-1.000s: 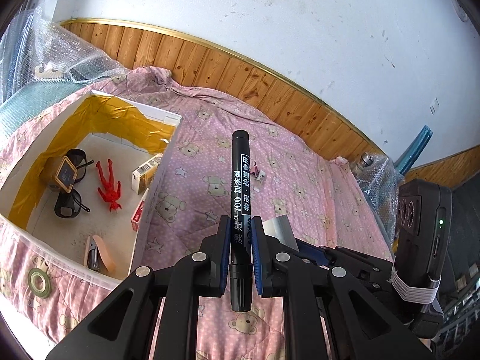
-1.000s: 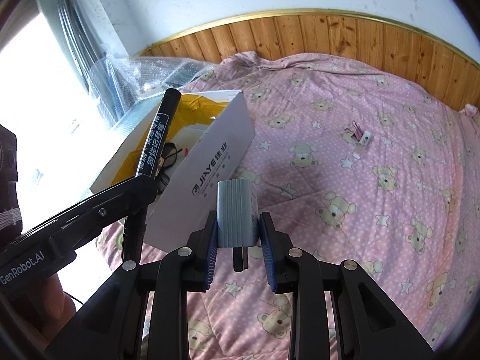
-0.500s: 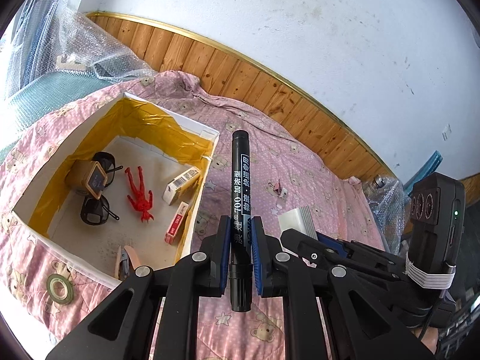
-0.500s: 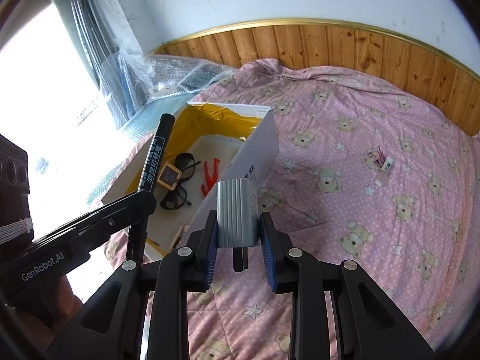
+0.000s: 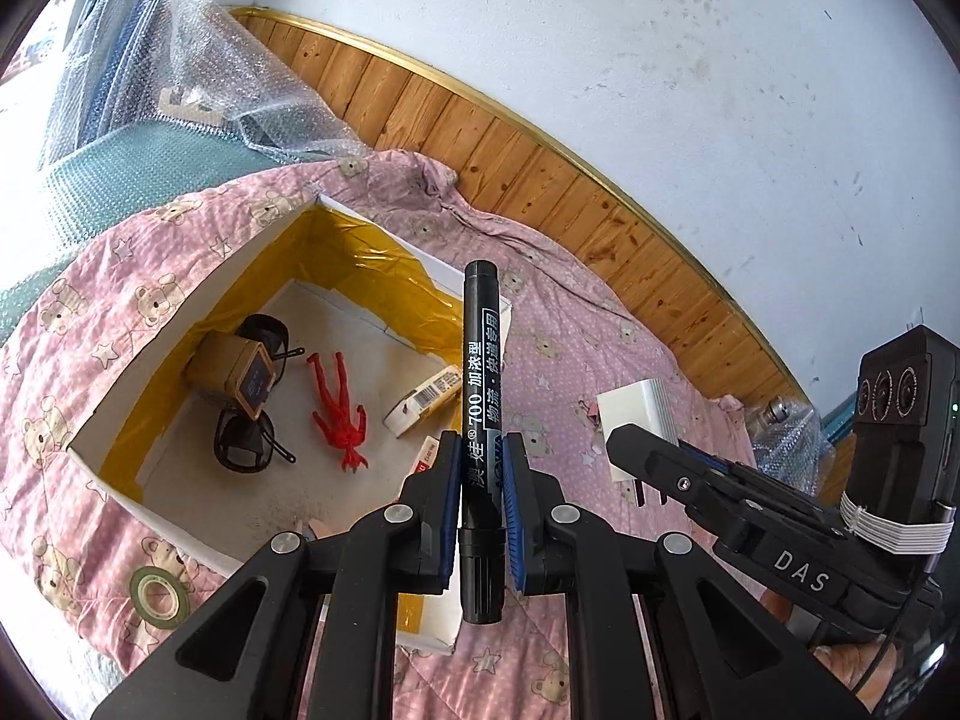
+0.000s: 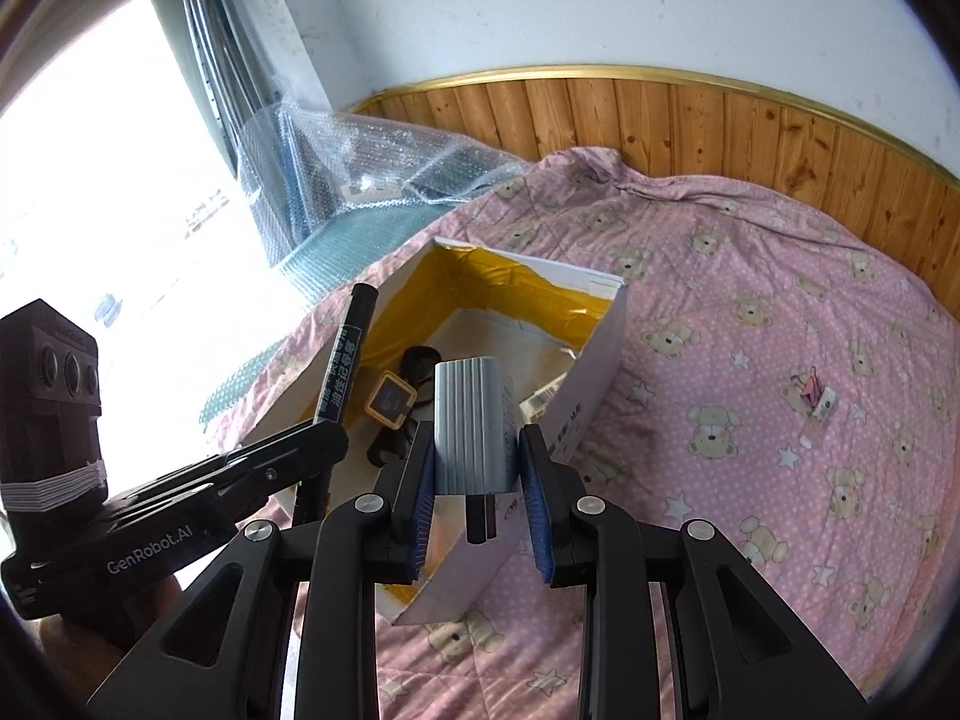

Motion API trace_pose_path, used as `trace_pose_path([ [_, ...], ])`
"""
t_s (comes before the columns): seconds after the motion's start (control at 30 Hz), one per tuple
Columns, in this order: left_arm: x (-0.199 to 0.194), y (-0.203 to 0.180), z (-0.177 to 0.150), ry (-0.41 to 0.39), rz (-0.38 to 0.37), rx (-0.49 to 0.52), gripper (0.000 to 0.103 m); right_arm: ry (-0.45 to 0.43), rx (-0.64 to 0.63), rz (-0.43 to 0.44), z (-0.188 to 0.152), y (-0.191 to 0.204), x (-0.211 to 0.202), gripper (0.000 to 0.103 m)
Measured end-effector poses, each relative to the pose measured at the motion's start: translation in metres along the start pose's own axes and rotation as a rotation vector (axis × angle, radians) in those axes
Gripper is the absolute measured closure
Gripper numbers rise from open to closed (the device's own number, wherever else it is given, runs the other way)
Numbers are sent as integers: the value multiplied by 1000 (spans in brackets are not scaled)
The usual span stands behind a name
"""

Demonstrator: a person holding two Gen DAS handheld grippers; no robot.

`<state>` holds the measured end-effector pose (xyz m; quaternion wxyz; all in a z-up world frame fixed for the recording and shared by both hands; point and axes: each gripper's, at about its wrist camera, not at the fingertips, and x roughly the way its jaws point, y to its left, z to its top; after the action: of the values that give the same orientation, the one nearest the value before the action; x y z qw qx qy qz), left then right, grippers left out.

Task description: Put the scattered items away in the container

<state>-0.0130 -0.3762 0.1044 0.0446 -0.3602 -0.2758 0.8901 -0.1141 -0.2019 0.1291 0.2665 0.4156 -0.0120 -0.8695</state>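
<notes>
Left wrist view: the left gripper (image 5: 483,501) pinches a stiff, light marker (image 5: 480,396) at mid-barrel, above the box (image 5: 96,456) at 10 o'clock; sunglasses (image 5: 246,450) and a red figure (image 5: 339,414) lie inside.

Right wrist view: the right gripper (image 6: 477,480) clamps a ribbed, rigid charger (image 6: 474,426); a small clip (image 6: 813,390) lies at 3 o'clock.

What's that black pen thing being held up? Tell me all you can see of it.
The black marker is a thick, plastic-looking pen with its cap on and white printing along the barrel, including "700". It stands upright, clamped at its lower half between the blue pads of the left hand-held gripper, above the open box.
</notes>
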Motion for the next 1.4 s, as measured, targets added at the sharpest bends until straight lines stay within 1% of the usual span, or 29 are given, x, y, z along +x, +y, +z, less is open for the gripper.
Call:
trace_pose_path([
  [0.27, 13, 18, 29, -7, 37, -21, 89, 7, -20, 11, 25, 6, 23, 75],
  [0.47, 32, 35, 46, 13, 48, -53, 89, 23, -29, 12, 41, 10, 46, 75],
  [0.67, 51, 44, 62, 36, 75, -53, 89, 39, -29, 15, 56, 8, 67, 75],
  [0.83, 72, 56, 79, 58, 109, -64, 89, 63, -35, 5, 68, 4, 91, 75],
  [0.9, 84, 60, 86, 78, 112, -69, 89, 75, -33, -2, 73, 1, 102, 75],
  [1.07, 114, 71, 104, 109, 151, -87, 89, 96, -39, -23, 85, -8, 129, 74],
  [1.13, 130, 73, 110, 137, 145, -73, 83, 117, -49, -37, 88, -12, 145, 72],
  [1.17, 137, 74, 112, 146, 135, -75, 66, 114, -43, -50, 88, -14, 149, 68],
  [1.2, 143, 76, 114, 140, 122, -78, 50, 116, -33, -53, 88, -18, 153, 59],
  [1.27, 150, 79, 115, 135, 179, -67, 49, 118, 2, -46, 85, -26, 154, 59],
  [1.37, 146, 91, 112, 141, 156, -123, 49, 119, 31, -26, 77, -32, 147, 59],
  [1.4, 142, 92, 111, 138, 153, -123, 49, 116, 37, -23, 75, -33, 143, 59],
])
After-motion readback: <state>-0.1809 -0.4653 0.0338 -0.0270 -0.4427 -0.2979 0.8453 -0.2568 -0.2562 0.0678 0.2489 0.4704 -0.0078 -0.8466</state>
